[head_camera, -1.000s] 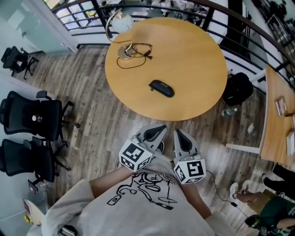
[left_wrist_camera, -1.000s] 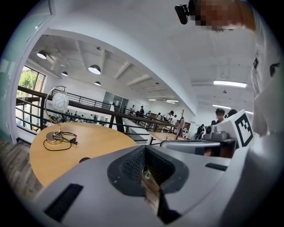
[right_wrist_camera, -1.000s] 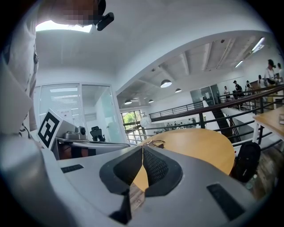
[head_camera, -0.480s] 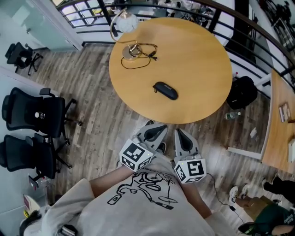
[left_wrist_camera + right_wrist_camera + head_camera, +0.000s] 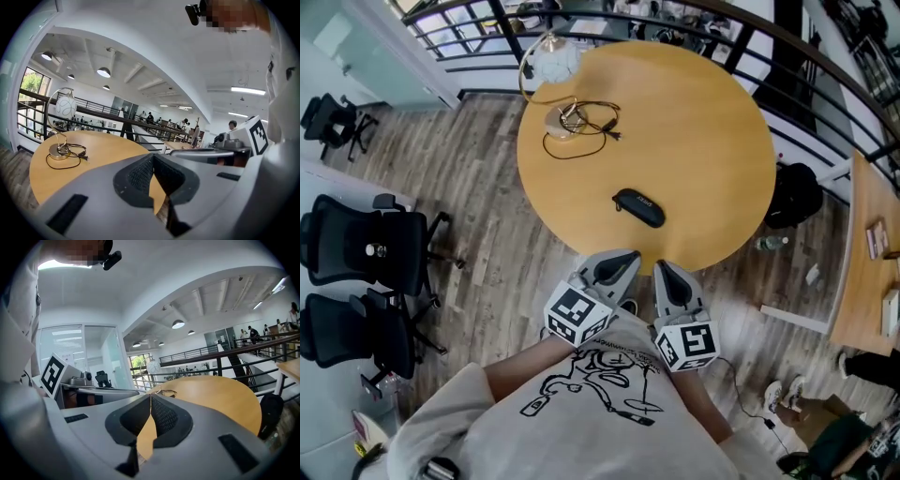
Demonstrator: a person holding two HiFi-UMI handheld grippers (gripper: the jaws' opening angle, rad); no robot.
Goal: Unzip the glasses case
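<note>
While both claws hang just short of the near rim of the round table (image 5: 703, 141), what matters is how the glasses case (image 5: 638, 207) lies ahead of them. At the left, the left gripper (image 5: 617, 262) is clenched on nothing, its pads pressed together with only tabletop showing past them in its own view. Ahead of the gap between the two claws, the dark case rests flat on the wood, near the rim and well apart from the lamp (image 5: 553, 61) and its cable (image 5: 581, 131) at the far side. Its long axis runs slantwise, far end toward the left, near end toward the right, so each claw faces one end and neither is clearly nearer. At the right, the right gripper (image 5: 667, 274) is likewise clamped shut and empty. I judge the case is zipped and untouched; where the zip pull sits is too small to tell.
</note>
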